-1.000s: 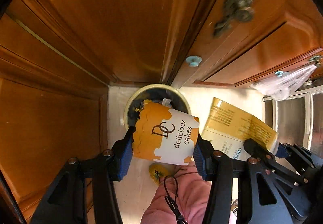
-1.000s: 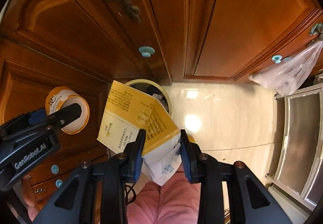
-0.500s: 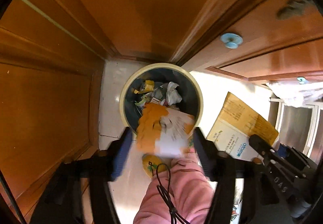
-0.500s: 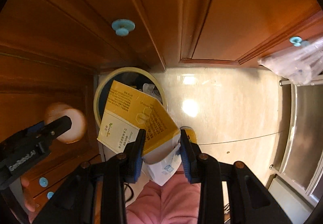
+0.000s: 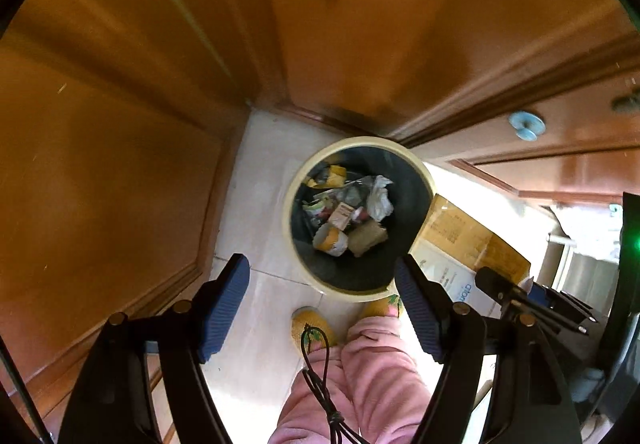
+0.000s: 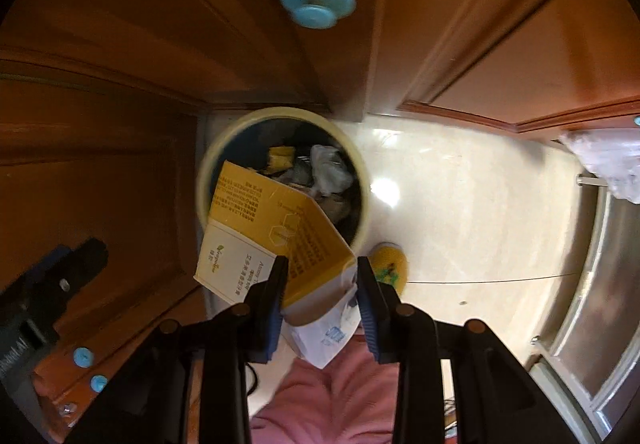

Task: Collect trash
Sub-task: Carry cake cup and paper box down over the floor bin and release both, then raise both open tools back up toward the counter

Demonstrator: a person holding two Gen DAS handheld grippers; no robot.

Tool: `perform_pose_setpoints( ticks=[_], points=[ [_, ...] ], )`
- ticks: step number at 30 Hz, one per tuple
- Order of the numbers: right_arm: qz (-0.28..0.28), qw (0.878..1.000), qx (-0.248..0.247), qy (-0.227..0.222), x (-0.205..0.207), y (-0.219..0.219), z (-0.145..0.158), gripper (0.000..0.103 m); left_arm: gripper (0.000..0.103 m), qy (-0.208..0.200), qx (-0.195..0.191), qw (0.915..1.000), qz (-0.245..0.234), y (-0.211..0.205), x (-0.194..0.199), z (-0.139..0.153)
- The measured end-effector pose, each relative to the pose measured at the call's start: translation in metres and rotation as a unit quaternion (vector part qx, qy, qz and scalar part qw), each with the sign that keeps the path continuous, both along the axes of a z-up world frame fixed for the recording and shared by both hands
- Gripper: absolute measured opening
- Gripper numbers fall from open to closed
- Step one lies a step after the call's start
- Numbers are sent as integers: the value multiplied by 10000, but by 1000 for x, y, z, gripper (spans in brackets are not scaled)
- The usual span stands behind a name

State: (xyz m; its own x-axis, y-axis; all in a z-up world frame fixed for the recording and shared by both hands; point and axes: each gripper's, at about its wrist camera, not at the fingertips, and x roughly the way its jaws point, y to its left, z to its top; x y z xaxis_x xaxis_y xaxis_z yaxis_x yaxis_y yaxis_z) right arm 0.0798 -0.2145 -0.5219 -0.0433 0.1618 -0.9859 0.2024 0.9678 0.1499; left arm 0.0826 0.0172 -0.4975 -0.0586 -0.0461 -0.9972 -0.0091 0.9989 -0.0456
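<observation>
While our left gripper (image 5: 322, 308) hangs over the bin (image 5: 416, 170) with nothing in it, jaws opening, our right gripper (image 6: 320, 296) squeezes the box (image 6: 276, 228). The box's long side points at the bin, just below. The cup (image 5: 330, 240) lies inside.
</observation>
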Motion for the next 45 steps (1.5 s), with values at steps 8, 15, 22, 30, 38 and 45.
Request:
perform_pose_setpoints(
  ticks=[8,15,22,30,38,45],
  points=[
    [117,9996,-148,-197,7,14,12,54,73,-86,70,9993,369,32,-3,12],
    [32,9999,-93,-138,4,10,24,54,73,-225,50,9988,431,39,-5,30],
    [-122,9996,-19,-250,-11,0,56,54,73,-370,-19,9987,340,36,-9,69],
    [-40,9961,-32,-884,-31,2,144,54,73,-832,-168,9963,137,29,-15,155],
    [-73,9800,-168,-1982,-40,3,269,54,74,-1824,-286,9821,-376,15,-7,275],
    [-178,9503,-442,-3078,-41,4,378,54,75,-2846,-542,9557,-523,6,12,374]
  ],
)
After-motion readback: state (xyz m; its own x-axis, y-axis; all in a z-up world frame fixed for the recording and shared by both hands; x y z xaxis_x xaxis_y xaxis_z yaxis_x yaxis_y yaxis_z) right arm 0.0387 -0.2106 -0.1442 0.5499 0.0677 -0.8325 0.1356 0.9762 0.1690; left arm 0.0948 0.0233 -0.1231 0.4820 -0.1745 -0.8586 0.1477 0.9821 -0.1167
